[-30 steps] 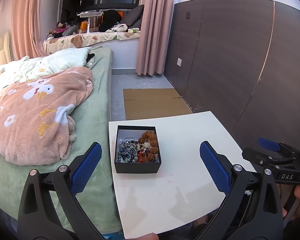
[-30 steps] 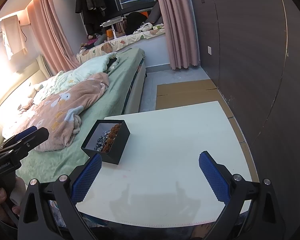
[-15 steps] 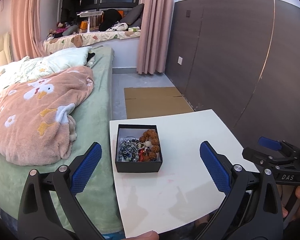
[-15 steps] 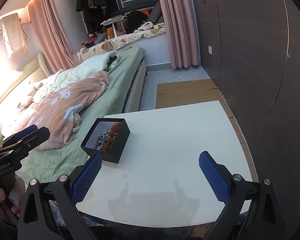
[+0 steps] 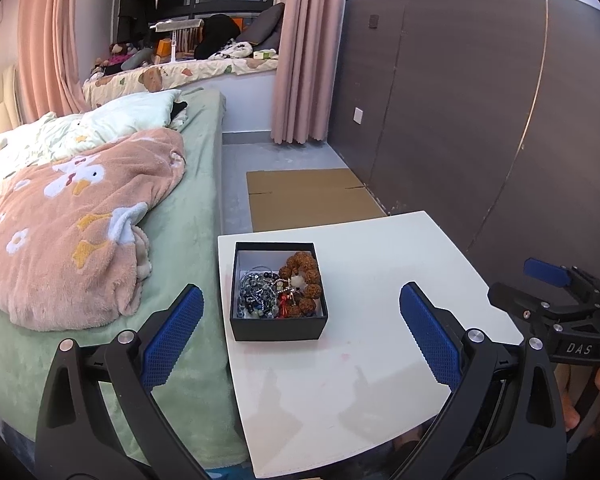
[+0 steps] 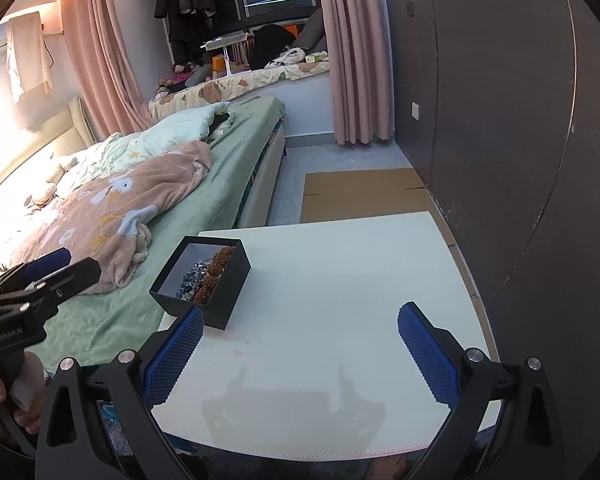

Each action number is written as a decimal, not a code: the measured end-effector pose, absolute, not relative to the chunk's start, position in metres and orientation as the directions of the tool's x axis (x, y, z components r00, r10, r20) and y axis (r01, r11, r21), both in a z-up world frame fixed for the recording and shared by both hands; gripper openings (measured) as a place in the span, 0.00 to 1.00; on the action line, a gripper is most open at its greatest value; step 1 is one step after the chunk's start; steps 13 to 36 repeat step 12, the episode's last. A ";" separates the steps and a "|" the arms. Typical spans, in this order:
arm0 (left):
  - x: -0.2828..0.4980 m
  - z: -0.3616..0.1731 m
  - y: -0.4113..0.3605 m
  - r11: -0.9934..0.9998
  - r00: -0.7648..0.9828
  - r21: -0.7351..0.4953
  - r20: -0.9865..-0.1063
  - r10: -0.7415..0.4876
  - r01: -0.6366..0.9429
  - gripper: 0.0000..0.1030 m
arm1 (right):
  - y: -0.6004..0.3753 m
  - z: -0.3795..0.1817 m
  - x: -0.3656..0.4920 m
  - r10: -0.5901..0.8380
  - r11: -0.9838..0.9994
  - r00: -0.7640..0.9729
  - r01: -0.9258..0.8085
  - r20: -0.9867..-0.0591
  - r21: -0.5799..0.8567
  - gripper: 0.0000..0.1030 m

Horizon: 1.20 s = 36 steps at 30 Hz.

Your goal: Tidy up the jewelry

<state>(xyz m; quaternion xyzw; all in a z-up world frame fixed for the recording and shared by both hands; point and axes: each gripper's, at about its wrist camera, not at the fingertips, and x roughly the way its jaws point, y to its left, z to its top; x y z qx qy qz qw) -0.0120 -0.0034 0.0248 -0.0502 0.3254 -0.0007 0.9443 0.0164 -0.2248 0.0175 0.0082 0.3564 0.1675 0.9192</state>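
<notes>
Left gripper [image 5: 300,336] and right gripper [image 6: 298,344] both spread wide, holding nothing, side by side

**Lots of room on the table, one box in the way**

The white table [image 6: 340,288] is mostly bare. The only thing on it is the black box [image 5: 278,292], near the left edge by the bed [image 5: 188,216]. The right and near parts lie open. The dark wall [image 6: 520,140] stands close on the right. Both the left gripper [image 5: 300,336] and the right gripper [image 6: 298,352] are spread wide, touching nothing.
</notes>
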 end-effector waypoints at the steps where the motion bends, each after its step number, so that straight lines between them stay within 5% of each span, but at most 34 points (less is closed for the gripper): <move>1: -0.012 0.025 -0.003 0.995 0.789 -0.097 -0.613 -0.033 -0.034 0.95 | -0.225 0.018 0.016 0.312 0.945 0.694 -0.300 -0.649 0.134 0.93; 36: -0.011 0.023 -0.002 0.994 0.784 -0.099 -0.620 -0.028 -0.043 0.95 | -0.227 0.024 0.013 0.290 0.953 0.733 -0.280 -0.615 0.115 0.93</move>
